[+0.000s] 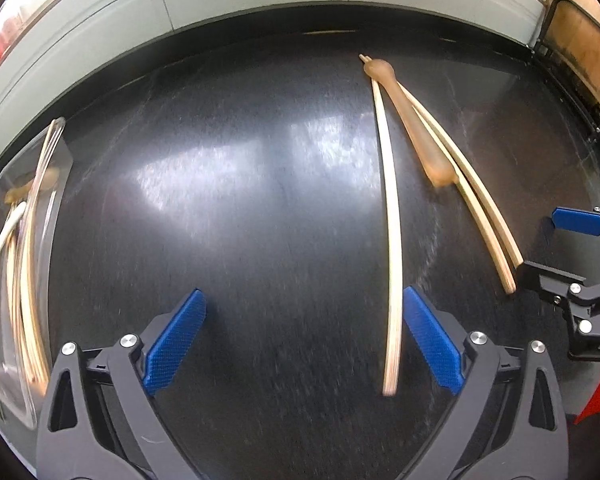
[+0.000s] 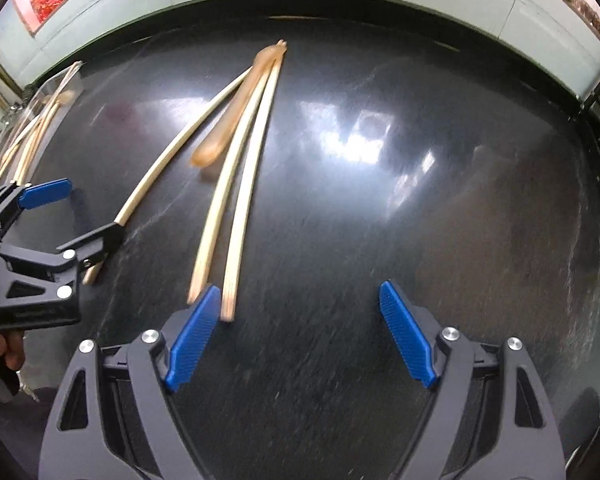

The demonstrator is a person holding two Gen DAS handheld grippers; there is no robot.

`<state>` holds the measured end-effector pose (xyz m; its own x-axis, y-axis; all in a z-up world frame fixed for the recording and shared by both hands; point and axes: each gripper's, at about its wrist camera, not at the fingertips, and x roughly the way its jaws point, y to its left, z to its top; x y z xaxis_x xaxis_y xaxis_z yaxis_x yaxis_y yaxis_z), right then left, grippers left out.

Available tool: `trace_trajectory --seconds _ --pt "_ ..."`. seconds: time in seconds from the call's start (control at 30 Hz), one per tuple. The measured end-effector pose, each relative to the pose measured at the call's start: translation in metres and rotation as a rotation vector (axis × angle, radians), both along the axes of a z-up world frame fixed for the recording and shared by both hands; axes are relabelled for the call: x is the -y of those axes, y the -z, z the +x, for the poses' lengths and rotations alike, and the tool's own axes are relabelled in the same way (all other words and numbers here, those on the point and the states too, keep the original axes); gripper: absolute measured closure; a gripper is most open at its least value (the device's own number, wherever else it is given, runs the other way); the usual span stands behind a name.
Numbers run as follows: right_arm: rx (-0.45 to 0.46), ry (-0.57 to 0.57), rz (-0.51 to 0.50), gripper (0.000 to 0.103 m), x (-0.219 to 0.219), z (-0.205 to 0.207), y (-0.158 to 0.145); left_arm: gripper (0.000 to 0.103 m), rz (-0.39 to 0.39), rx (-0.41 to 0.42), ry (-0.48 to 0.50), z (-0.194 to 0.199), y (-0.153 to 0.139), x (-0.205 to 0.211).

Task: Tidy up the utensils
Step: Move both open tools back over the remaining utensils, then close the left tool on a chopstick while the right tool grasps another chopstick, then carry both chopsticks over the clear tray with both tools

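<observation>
Mid-sort: some chopsticks already sit in the clear tray (image 1: 40, 200) at left, three more plus a brown spoon (image 1: 410, 120) lie on the dark desk (image 1: 240, 220). Left gripper (image 1: 304, 336) – jaws wide, nothing held – straddles the lone chopstick (image 1: 392, 220); right gripper (image 2: 300, 332) hangs open and empty beside the chopstick pair (image 2: 236, 200). Next up, I'd guess: close on that stick and carry it to the tray.

We see the clear tray (image 1: 40, 216) cut off by the left edge in the left wrist view, and the chopsticks and spoon inside it are smeared into pale streaks — we cannot count them. In the right wrist view, the left gripper (image 2: 84, 212) hides part of the lone chopstick (image 2: 172, 152) near its close end, and the brownish spoon (image 2: 236, 108) blurs — its bowl's shape is unclear.
</observation>
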<state>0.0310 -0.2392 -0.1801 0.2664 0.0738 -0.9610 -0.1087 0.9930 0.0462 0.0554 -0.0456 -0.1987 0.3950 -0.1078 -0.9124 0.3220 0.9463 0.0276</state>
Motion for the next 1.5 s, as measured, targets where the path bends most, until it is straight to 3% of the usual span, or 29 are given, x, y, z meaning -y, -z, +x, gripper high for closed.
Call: trace_trajectory --seconds 0.5,0.57,0.63,0.67,0.73,0.83,0.9,1.0,1.23,1.5 --pt "0.077 -0.067 -0.005 0.024 0.01 0.085 0.007 0.007 -0.018 0.064 0.111 0.074 0.001 0.032" --pt "0.09 -0.079 -0.001 0.028 0.008 0.093 0.007 0.008 -0.023 0.072 0.115 0.08 0.002 0.033" --pt "0.1 -0.099 0.004 0.041 0.005 0.098 0.006 0.01 -0.027 0.078 0.115 0.083 0.001 0.034" --pt "0.104 -0.107 0.008 0.045 0.003 0.1 0.004 0.016 -0.029 0.085 0.119 0.083 0.0 0.035" --pt "0.109 -0.122 0.014 0.071 -0.001 0.104 0.002 0.028 -0.033 0.1 0.129 0.082 -0.002 0.039" --pt "0.103 -0.103 0.02 0.094 0.002 0.103 0.0 0.06 -0.033 0.112 0.134 0.078 -0.006 0.045" --pt "0.094 -0.056 0.035 0.095 0.008 0.102 0.0 0.091 -0.026 0.112 0.127 0.076 -0.007 0.048" --pt "0.085 0.0 0.034 0.095 0.02 0.094 -0.002 0.097 -0.029 0.094 0.091 0.076 -0.008 0.047" --pt "0.06 0.133 0.104 0.095 0.051 0.078 -0.014 0.097 -0.039 0.058 -0.021 0.076 -0.021 0.026" --pt "0.102 0.144 0.14 0.095 0.056 0.046 -0.053 0.097 -0.088 0.013 -0.123 0.054 -0.053 0.006"
